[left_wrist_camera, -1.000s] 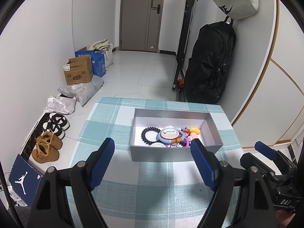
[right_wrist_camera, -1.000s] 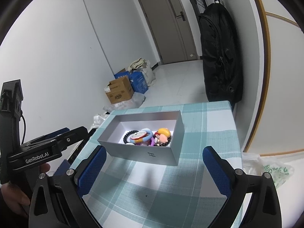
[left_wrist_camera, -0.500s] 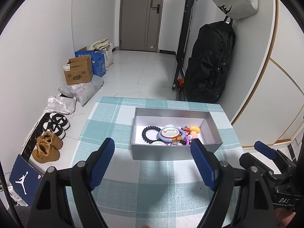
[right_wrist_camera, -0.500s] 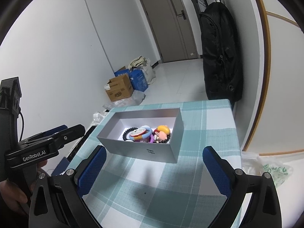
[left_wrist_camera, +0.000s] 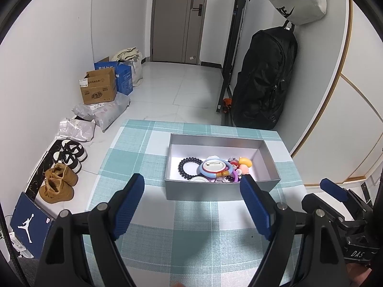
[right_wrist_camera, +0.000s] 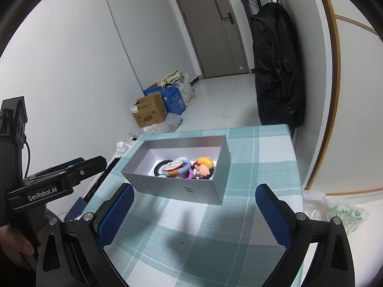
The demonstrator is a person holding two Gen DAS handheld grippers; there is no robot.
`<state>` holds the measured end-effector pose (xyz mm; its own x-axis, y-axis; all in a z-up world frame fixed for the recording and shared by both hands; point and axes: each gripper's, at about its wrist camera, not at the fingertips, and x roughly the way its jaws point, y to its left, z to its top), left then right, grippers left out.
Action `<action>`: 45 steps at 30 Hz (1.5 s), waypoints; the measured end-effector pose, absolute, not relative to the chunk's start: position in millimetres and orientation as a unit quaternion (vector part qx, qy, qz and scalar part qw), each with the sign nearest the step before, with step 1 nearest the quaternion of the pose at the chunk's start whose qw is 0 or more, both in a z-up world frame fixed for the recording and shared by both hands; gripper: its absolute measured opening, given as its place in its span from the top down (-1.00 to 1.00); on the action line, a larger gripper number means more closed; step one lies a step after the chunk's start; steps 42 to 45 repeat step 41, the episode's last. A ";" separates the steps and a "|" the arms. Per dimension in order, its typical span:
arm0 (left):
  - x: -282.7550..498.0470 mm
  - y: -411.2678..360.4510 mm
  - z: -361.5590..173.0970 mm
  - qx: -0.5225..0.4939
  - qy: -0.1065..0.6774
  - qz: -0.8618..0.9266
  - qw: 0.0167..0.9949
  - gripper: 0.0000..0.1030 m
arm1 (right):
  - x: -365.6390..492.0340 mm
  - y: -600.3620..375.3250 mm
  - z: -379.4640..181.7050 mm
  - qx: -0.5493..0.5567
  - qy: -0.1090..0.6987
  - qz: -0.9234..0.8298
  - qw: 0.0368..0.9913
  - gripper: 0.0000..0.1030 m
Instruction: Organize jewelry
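A grey open box (left_wrist_camera: 270, 165) (right_wrist_camera: 177, 189) stands on the teal checked tablecloth (left_wrist_camera: 191, 234) (right_wrist_camera: 215, 251). Inside lie a black spiral hair tie (left_wrist_camera: 185, 167) (right_wrist_camera: 160, 164), a round blue-rimmed badge (left_wrist_camera: 214, 167) (right_wrist_camera: 177, 167), a small figure with a yellow top (left_wrist_camera: 244, 163) (right_wrist_camera: 204, 165) and purple pieces. My left gripper (left_wrist_camera: 195, 205) is open, held above the cloth just in front of the box, nothing between its blue pads. My right gripper (right_wrist_camera: 195, 215) is open too, in front of the box's near corner, empty. Each gripper shows at the edge of the other's view.
The table ends just behind the box. On the floor to the left are shoes (left_wrist_camera: 59, 184), a blue shoebox (left_wrist_camera: 31, 227), cardboard boxes (left_wrist_camera: 98, 91) and plastic bags. A black backpack (left_wrist_camera: 263, 83) hangs at the right wall. A plastic bag (right_wrist_camera: 340, 212) lies right of the table.
In the right wrist view the box and the left gripper sit slightly lower and further left than a second ago; the jaws and the box's contents look the same.
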<state>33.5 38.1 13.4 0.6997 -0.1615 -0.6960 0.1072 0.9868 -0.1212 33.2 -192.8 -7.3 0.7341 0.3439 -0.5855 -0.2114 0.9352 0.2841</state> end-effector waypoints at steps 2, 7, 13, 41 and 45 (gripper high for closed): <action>34.3 38.7 13.1 -0.037 0.382 -0.073 0.921 -0.53 | 34.0 -192.4 -7.9 0.100 0.333 0.150 0.926 -0.98; 34.2 36.8 12.7 -0.032 0.383 -0.078 0.920 -0.53 | 33.6 -192.6 -7.9 0.099 0.334 0.150 0.925 -0.98; 31.9 31.8 13.1 -0.021 0.382 -0.086 0.920 -0.53 | 33.2 -191.5 -8.5 0.098 0.335 0.151 0.925 -0.98; 30.0 25.8 8.8 -0.008 0.379 -0.101 0.920 -0.53 | 37.0 -196.8 -12.4 0.111 0.346 0.144 0.920 -0.98; 30.0 25.8 8.8 -0.008 0.379 -0.101 0.920 -0.53 | 37.0 -196.8 -12.4 0.111 0.346 0.144 0.920 -0.98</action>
